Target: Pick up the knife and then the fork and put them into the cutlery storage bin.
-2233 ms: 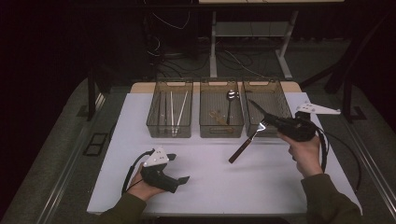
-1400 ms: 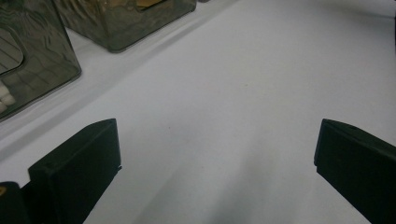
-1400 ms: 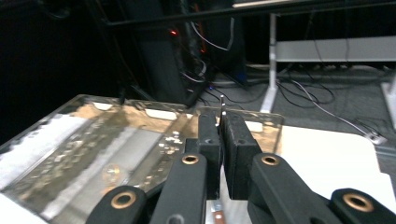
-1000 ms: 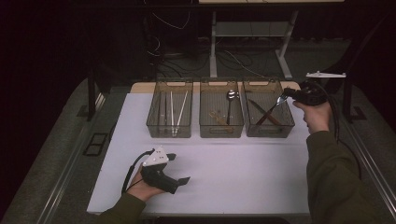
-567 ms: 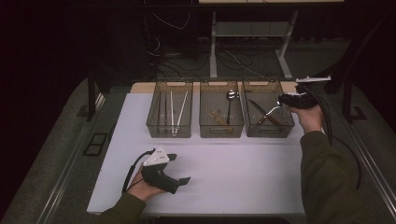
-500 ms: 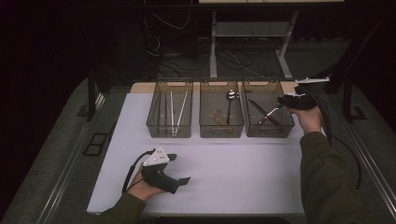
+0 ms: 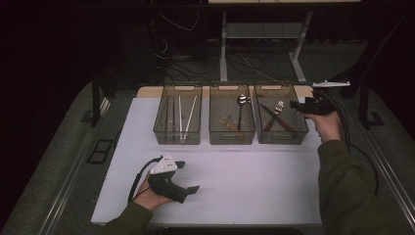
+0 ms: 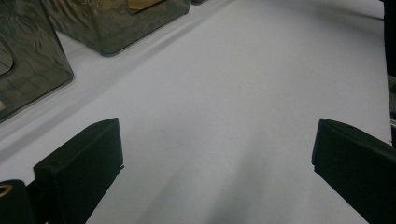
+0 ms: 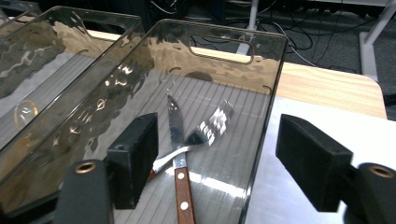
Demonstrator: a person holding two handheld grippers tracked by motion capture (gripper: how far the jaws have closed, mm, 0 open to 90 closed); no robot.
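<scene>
Three clear bins stand in a row at the back of the white table (image 7: 244, 181). In the right bin (image 7: 281, 133) a wooden-handled knife (image 7: 278, 120) lies crossed with a fork (image 7: 275, 111). My right gripper (image 7: 295, 104) hovers open at that bin's right rim, holding nothing. In the right gripper view the knife (image 9: 179, 149) and the fork (image 9: 208, 130) lie on the bin floor in front of the spread right gripper (image 9: 219, 163). My left gripper (image 7: 188, 176) rests open on the table near the front left. In the left gripper view, bare table lies under the open left gripper (image 8: 215, 158).
The left bin (image 7: 178, 134) holds chopsticks (image 7: 183, 115). The middle bin (image 7: 232, 134) holds a spoon (image 7: 241, 105) and a wooden utensil. A wooden strip (image 9: 322, 88) borders the table behind the bins. Cables and desk legs lie on the dark floor beyond.
My right gripper carried the knife from above the table to the right bin and let it go. It now stands open by the bin's right rim. The left gripper has stayed put.
</scene>
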